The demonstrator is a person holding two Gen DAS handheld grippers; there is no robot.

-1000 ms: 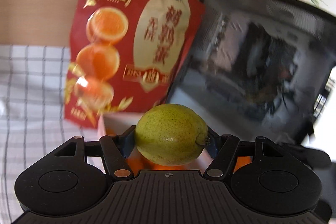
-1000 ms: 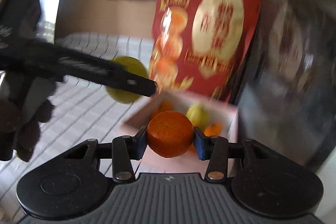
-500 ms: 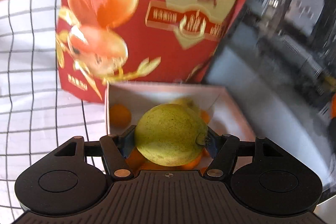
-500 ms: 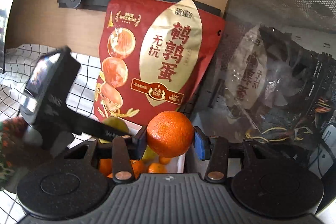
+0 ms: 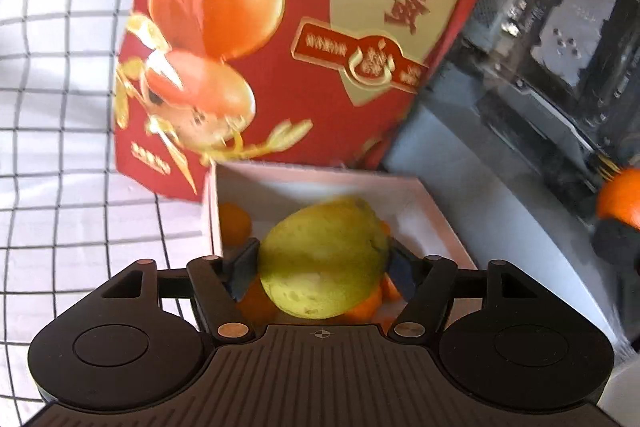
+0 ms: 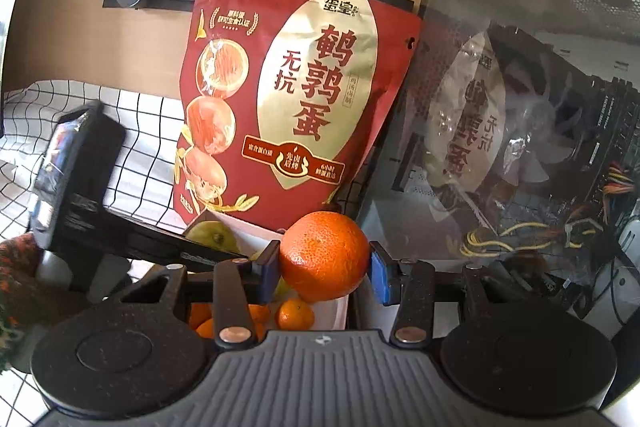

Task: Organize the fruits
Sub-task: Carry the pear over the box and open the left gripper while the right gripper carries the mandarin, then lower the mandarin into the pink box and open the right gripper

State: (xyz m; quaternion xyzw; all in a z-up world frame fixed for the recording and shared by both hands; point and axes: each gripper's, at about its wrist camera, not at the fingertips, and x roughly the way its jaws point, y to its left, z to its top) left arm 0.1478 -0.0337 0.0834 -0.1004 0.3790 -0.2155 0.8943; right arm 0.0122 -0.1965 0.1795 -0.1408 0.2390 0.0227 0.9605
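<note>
Left wrist view: my left gripper [image 5: 322, 263] is clamped on the green pear [image 5: 324, 259] above the white box [image 5: 436, 211].
Right wrist view: my right gripper [image 6: 324, 263] pinches the orange [image 6: 324, 255] just over the box rim.
Risk: I judge dropped fruit could bruise the small oranges [image 6: 296, 313] below.

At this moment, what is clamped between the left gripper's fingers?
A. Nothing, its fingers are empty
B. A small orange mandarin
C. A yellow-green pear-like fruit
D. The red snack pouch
C: in the left wrist view the left gripper is closed on the yellow-green fruit above the white box that holds small oranges; the orange sits in the right gripper.
</note>
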